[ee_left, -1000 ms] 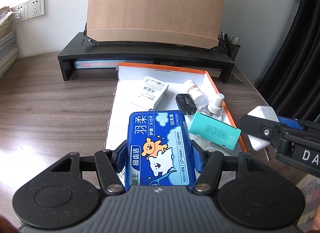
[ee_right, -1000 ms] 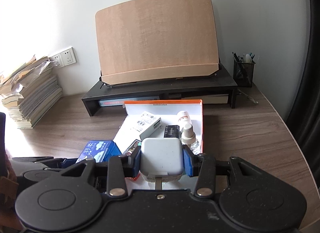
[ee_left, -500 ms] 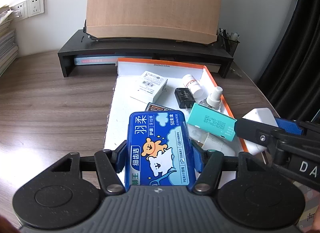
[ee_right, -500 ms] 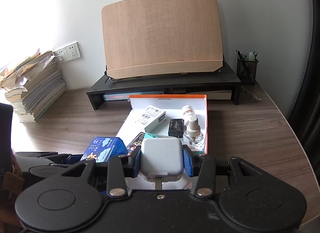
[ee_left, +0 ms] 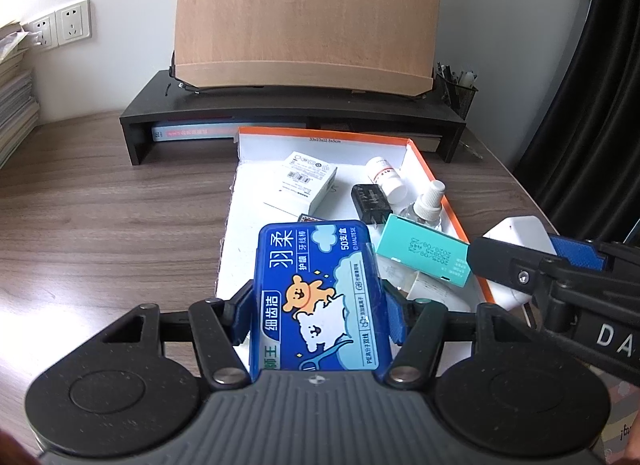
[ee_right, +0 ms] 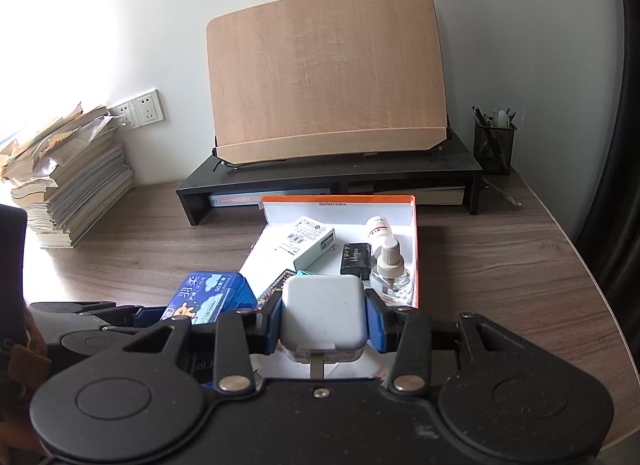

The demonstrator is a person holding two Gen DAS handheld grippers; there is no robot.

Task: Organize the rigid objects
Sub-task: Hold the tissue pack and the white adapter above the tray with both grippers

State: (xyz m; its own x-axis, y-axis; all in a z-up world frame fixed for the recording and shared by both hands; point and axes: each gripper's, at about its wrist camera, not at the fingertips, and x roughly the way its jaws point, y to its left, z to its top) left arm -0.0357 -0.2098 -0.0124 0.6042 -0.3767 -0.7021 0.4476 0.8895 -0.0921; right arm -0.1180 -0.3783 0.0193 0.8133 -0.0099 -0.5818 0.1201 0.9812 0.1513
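My left gripper [ee_left: 316, 315] is shut on a blue floss-pick box [ee_left: 316, 293] with a cartoon bear, held above the near end of the orange-rimmed white tray [ee_left: 452, 205]. My right gripper [ee_right: 325, 319] is shut on a white plug adapter [ee_right: 324, 315], its prong pointing back at the camera; the adapter [ee_left: 516, 229] shows at the right in the left wrist view. In the tray lie a white carton [ee_left: 308, 181], a black charger [ee_left: 370, 201], a white pill bottle [ee_left: 384, 173], a clear spray bottle [ee_left: 426, 205] and a teal box [ee_left: 424, 251].
A black monitor riser [ee_right: 328, 181] with a tilted wooden board [ee_right: 328, 77] stands behind the tray. A stack of books and papers [ee_right: 68, 181] sits at the left by wall sockets [ee_right: 140, 109]. A mesh pen holder [ee_right: 494, 145] stands at the right; the desk edge curves there.
In both views the tray and desk have drifted slightly as the grippers shifted a little over the tray. Both grips are unchanged.
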